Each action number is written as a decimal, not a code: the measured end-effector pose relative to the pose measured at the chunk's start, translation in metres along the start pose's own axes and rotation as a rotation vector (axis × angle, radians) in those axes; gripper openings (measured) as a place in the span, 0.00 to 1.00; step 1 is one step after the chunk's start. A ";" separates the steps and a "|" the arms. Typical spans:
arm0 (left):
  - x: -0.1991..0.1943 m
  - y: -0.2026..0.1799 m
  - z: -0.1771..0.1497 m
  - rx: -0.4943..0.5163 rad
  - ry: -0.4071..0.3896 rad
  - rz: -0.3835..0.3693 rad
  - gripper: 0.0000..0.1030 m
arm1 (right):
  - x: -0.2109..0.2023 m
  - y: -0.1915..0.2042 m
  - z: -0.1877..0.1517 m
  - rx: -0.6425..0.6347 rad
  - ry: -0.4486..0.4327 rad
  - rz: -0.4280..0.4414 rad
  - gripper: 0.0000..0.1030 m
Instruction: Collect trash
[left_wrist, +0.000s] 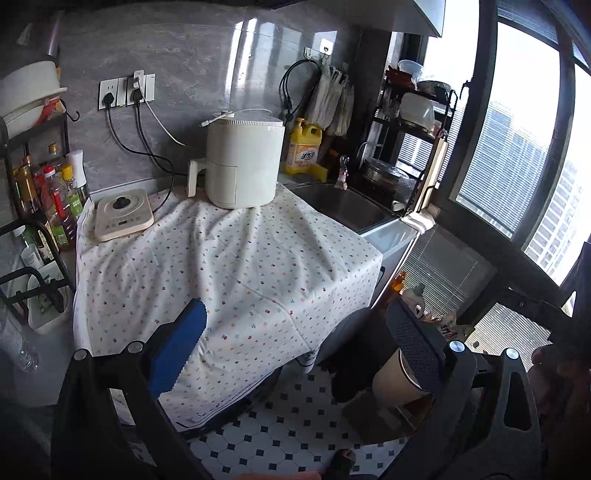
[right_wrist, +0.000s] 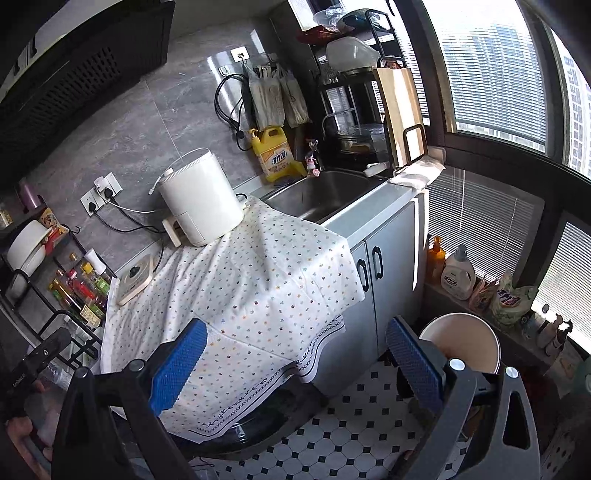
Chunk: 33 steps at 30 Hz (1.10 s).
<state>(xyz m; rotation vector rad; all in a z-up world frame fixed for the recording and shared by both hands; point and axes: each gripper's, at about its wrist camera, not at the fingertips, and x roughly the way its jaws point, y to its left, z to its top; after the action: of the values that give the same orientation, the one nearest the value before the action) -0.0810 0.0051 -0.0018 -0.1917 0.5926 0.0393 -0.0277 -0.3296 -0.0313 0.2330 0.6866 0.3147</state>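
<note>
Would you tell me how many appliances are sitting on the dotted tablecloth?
2. A white air fryer stands at the back of the tablecloth near the sink; a flat cream cooktop lies at its back left corner, beside the bottle rack.

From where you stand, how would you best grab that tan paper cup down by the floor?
Probably by the rim wall of the paper cup, coming from above. Its round mouth opens upward and nothing covers it, so one finger of the right hand-held gripper could slip inside and the other outside. Its base is hidden.
</note>
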 end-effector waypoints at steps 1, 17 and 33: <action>-0.004 0.002 -0.001 -0.001 -0.007 0.001 0.94 | -0.002 0.004 -0.002 -0.008 -0.005 0.005 0.92; -0.027 0.035 -0.007 -0.075 -0.057 0.049 0.94 | 0.002 0.034 -0.005 -0.066 -0.003 0.058 0.92; -0.035 0.049 -0.012 -0.100 -0.060 0.055 0.94 | 0.002 0.049 -0.005 -0.090 -0.013 0.066 0.92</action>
<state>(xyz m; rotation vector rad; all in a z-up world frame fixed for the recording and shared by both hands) -0.1209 0.0514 -0.0001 -0.2702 0.5365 0.1271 -0.0401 -0.2829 -0.0207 0.1724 0.6512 0.4058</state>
